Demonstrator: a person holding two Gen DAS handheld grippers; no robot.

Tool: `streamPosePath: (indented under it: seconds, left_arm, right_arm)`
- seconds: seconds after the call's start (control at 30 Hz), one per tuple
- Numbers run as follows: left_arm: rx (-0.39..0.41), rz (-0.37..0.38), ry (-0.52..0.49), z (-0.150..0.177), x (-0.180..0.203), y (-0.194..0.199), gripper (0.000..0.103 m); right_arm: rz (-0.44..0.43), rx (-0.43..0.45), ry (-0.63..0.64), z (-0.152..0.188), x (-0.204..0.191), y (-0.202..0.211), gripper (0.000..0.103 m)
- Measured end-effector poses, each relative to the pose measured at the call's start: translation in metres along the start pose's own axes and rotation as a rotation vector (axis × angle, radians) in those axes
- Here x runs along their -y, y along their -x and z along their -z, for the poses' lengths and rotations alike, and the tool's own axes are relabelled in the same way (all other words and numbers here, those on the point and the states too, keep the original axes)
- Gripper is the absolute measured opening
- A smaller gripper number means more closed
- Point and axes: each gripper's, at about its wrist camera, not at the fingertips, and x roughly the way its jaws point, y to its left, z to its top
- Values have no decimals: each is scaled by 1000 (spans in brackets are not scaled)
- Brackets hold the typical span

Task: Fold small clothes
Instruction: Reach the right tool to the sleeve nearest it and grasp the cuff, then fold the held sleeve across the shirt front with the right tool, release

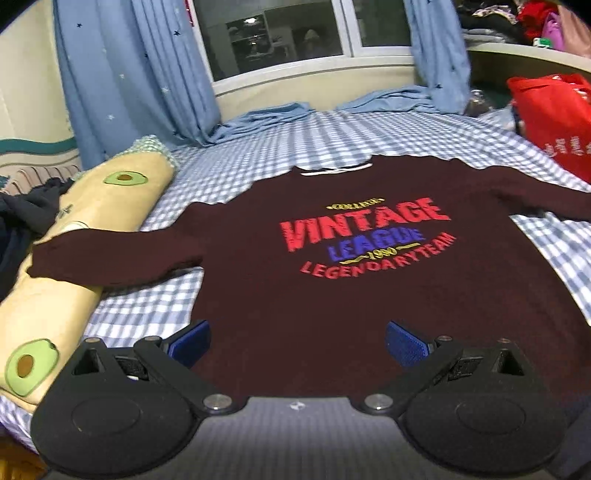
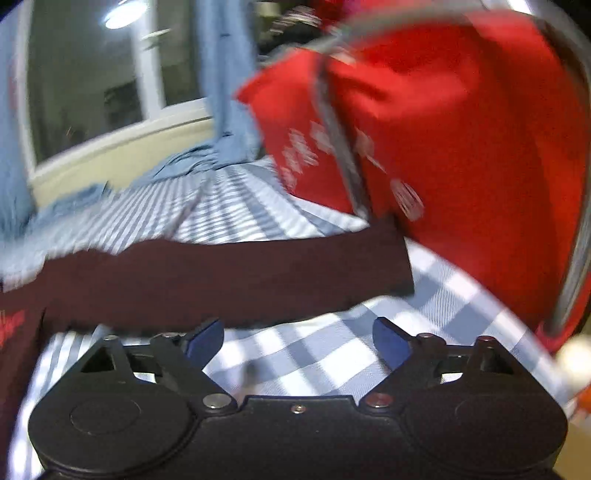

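Sweater: a dark maroon sweater [image 1: 369, 295] lies spread flat, front up, on the bed, its neck toward the window; red, blue and yellow lettering reads "VINTAGE LEAGUE LEGENDARY TEAM".
Sleeve toward the pillow: this sleeve [image 1: 110, 258] stretches sideways and its cuff end lies up on the avocado-print pillow [image 1: 55, 295].
Sleeve toward the bag: the other sleeve [image 2: 240, 277] runs across the sheet and its cuff ends just beside the red bag [image 2: 461, 147]; whether they touch cannot be told through the blur.
Left gripper: the left gripper [image 1: 297, 343] hangs over the sweater's lower body, its blue pads [image 1: 192, 341] spread wide, nothing between them.
Right gripper: the right gripper [image 2: 297, 341] is over bare sheet just short of the sleeve, jaws well apart and holding nothing; the view is smeared.
Bed: a blue-and-white checked sheet [image 1: 258, 147] covers it.
Crowding at one side: the pillow lies along the sweater's edge, with dark clothes [image 1: 22, 229] heaped beyond it.
Crowding at the other side: the red bag, white print on its face, stands on the bed close by the cuff.
Far end: blue curtains [image 1: 129, 74] hang either side of a dark window [image 1: 288, 33], their hems pooled on the bed.
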Motion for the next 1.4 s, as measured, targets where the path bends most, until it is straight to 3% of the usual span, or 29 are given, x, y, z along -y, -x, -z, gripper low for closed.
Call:
streamPosePath:
  seconds: [0.1, 0.33, 0.4, 0.43, 0.47, 0.53, 0.6, 0.67, 0.8, 0.9, 1.03, 1.2, 1.4]
  left_arm:
    - [2, -25, 9, -9, -1, -1, 102]
    - [-15, -15, 3, -24, 4, -10, 102]
    - [-18, -21, -1, -25, 5, -10, 102]
    - [-16, -22, 1, -25, 4, -9, 102]
    - [-13, -20, 7, -25, 1, -7, 102]
    - [-8, -11, 20, -24, -6, -6, 102]
    - [-9, -9, 33, -22, -13, -7, 102]
    - [-7, -8, 37, -18, -22, -9, 102]
    - [26, 16, 78, -9, -45, -7, 102]
    - [50, 33, 120, 1, -70, -4, 102]
    - [72, 13, 155, 16, -106, 4, 102]
    - [74, -16, 231, 36, -152, 16, 102]
    - [66, -72, 287, 59, -193, 29, 102]
  right_arm:
    - [11, -16, -142, 0, 24, -25, 84]
    - [-73, 13, -324, -24, 56, -72, 83]
    - [-92, 23, -359, -32, 61, -86, 66]
    - [-98, 21, -367, -36, 61, -91, 33]
    - [-86, 8, -358, -41, 59, -95, 10]
    - [-12, 32, -255, -50, 41, -90, 9]
    - [2, 82, -125, -56, 17, -76, 9]
    - [8, 127, -2, -67, -15, -59, 8]
    - [-28, 204, 129, -108, -90, -24, 8]
    - [-76, 213, 229, -141, -176, 1, 8]
    - [-175, 193, 351, -158, -299, 18, 8]
    - [-302, 170, 483, -128, -455, 11, 8]
    - [-356, 16, 664, -28, -602, -30, 8]
